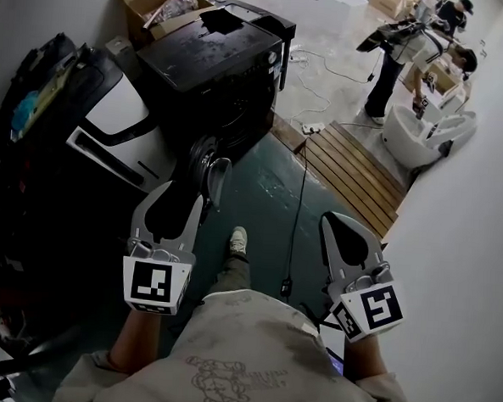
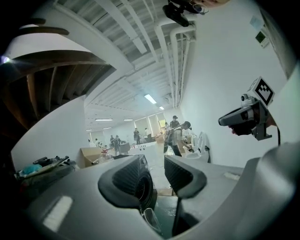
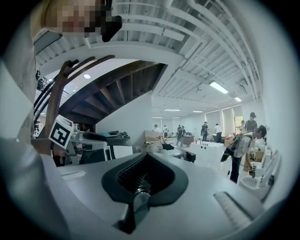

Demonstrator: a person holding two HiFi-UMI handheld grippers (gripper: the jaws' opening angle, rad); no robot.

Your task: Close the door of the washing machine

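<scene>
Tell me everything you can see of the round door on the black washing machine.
The round door has a dark shiny rim around a clear, bulging window. It stands swung open from the front of the black box-shaped washing machine, over the dark green floor. The left gripper, jaws apart, is close by its edge; whether they touch cannot be told.
</scene>
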